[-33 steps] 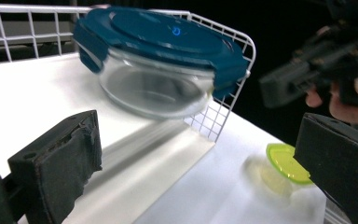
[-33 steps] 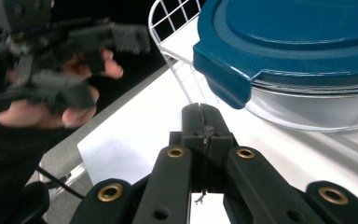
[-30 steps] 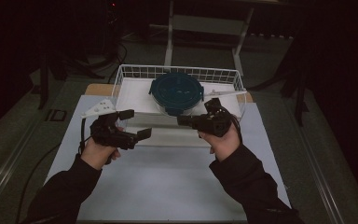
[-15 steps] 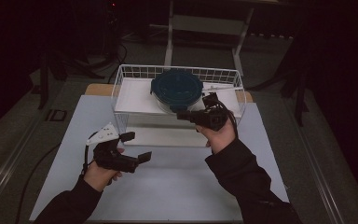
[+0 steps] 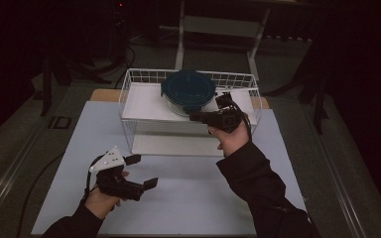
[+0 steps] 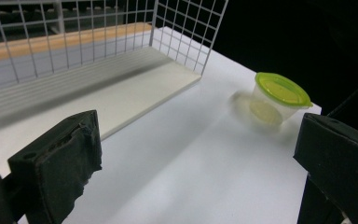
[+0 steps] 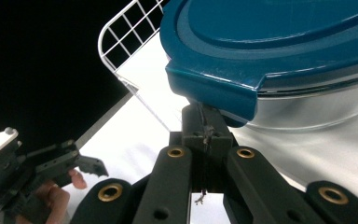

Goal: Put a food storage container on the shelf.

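- Right gripper (image 7: 204,122): fingers together, tips under the teal lid's rim tab, nothing seen between them.
- Lidded glass container (image 5: 188,90) sits in the white wire basket (image 5: 129,91) at the bench's far edge.
- Left gripper (image 5: 141,171): fingers apart, holding nothing, over the bench's near left corner.

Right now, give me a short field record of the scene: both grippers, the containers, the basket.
left gripper: open, nothing between its jaws, low over the table, in front of the basket
right gripper: shut, tip at the rim of the blue lid; whether it grips the lid cannot be told
blue lid: on a clear round container inside the basket
basket: white wire, at the far side of the table
green-lidded tub: on the table, outside the basket, ahead of the left gripper's jaws in the left gripper view
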`<action>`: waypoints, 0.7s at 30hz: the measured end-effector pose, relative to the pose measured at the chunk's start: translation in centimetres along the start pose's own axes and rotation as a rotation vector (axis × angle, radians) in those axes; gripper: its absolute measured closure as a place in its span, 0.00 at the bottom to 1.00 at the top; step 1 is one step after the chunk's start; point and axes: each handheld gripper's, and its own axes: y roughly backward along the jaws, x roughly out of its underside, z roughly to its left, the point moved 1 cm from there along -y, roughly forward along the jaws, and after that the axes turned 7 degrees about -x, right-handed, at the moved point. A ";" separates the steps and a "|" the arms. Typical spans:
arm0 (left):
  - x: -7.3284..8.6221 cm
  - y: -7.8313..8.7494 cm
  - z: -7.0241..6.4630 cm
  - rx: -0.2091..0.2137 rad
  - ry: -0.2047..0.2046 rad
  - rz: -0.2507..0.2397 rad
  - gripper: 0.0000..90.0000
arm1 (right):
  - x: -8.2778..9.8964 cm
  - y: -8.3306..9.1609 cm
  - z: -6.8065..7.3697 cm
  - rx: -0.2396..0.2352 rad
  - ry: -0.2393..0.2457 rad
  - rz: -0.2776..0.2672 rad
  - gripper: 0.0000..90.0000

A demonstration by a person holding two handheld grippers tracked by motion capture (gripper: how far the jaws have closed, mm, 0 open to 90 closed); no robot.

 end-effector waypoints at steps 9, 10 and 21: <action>1.6 0.8 -0.4 -0.001 -0.020 0.012 0.00 | -0.4 -0.4 -0.5 0.000 -0.023 -0.009 1.00; 1.7 0.9 -0.5 -0.001 -0.018 0.013 0.00 | -0.4 -0.5 -0.4 -0.004 -0.021 -0.011 1.00; 4.1 0.6 0.2 -0.004 0.031 -0.002 0.00 | 2.0 1.1 1.1 -0.041 0.088 -0.024 0.55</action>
